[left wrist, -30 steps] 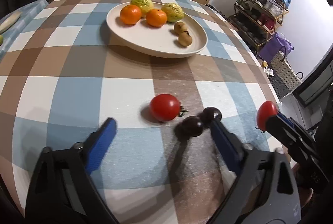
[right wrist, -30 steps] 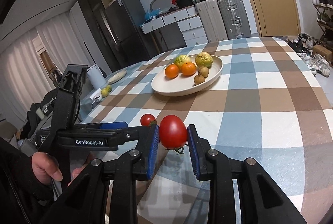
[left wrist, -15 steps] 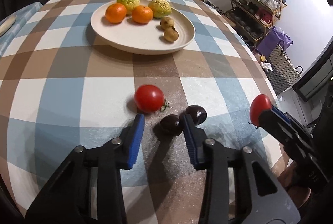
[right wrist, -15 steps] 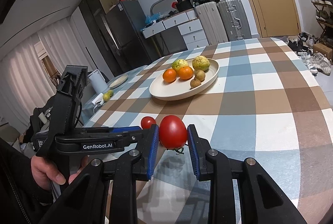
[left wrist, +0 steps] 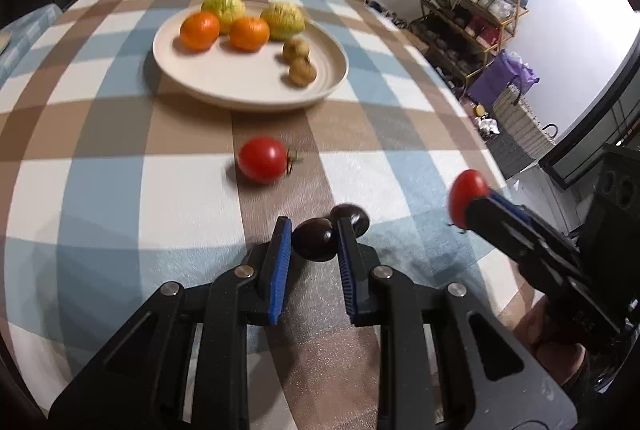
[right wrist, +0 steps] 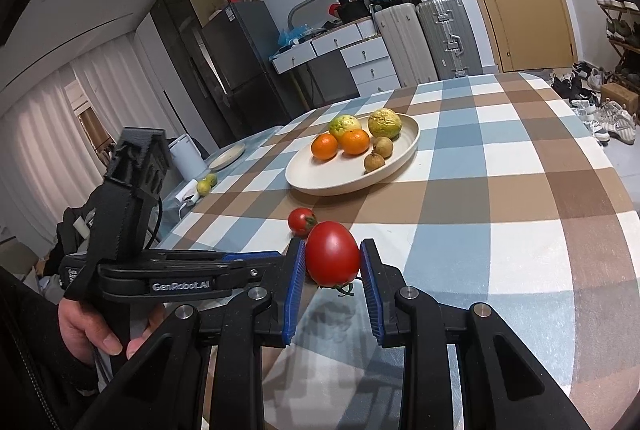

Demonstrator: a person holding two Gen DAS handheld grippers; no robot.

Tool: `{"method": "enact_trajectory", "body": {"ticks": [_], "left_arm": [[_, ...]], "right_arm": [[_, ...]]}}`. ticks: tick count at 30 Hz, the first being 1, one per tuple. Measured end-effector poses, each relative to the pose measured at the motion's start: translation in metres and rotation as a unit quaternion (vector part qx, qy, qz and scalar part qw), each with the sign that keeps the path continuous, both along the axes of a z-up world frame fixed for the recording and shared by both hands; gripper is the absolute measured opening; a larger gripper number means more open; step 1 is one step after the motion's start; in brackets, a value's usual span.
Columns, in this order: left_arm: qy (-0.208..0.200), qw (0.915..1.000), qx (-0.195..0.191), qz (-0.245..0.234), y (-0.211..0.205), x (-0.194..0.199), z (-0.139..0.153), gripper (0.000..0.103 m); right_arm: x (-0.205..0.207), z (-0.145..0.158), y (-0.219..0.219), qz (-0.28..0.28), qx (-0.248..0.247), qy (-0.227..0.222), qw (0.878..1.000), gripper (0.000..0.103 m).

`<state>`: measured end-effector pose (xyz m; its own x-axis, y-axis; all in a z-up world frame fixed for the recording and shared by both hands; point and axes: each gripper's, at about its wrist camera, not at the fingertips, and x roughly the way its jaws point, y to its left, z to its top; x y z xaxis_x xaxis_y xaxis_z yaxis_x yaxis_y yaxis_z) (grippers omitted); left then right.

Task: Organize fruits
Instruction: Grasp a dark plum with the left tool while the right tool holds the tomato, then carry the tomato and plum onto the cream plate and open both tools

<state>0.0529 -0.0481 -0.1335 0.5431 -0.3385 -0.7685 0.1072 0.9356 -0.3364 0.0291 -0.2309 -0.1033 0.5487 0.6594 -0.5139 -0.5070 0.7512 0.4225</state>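
My left gripper point(left wrist: 312, 236) had just been closing and clamped 1 dark fruit point(left wrist: 314, 239) against the checked tablecloth point(left wrist: 120, 158), ready for lifting; my right gripper point(right wrist: 332, 262) held a red tomato point(right wrist: 332, 254) aloft, bound for the plate point(left wrist: 248, 94), where 6 fruits sat sorted by kind.

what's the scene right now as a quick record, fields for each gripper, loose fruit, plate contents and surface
left gripper: jaws have just been closing, now shut on the near dark plum
right gripper: shut on a red tomato, held above the table
loose fruit: second red tomato and second dark plum on the cloth, the plum right behind the gripped one
plate: two oranges, two yellow-green citrus, two small brown fruits
surface: checked tablecloth
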Motion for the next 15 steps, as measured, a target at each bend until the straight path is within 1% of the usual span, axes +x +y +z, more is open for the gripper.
{"method": "enact_trajectory", "body": {"ticks": [3,7,15], "left_arm": [[-0.015,0.9998,-0.011,0.001,0.009,0.002,0.012,0.020],[-0.029,0.9994,-0.016,0.012,0.027,0.011,0.025,0.020],[-0.045,0.9977,-0.024,0.045,0.078,0.057,0.044,0.020]], "right_arm": [[0.007,0.002,0.004,0.003,0.003,0.005,1.000,0.028],[0.021,0.008,0.016,0.009,-0.001,0.007,1.000,0.028],[0.061,0.023,0.048,0.029,-0.009,0.007,1.000,0.028]]}}
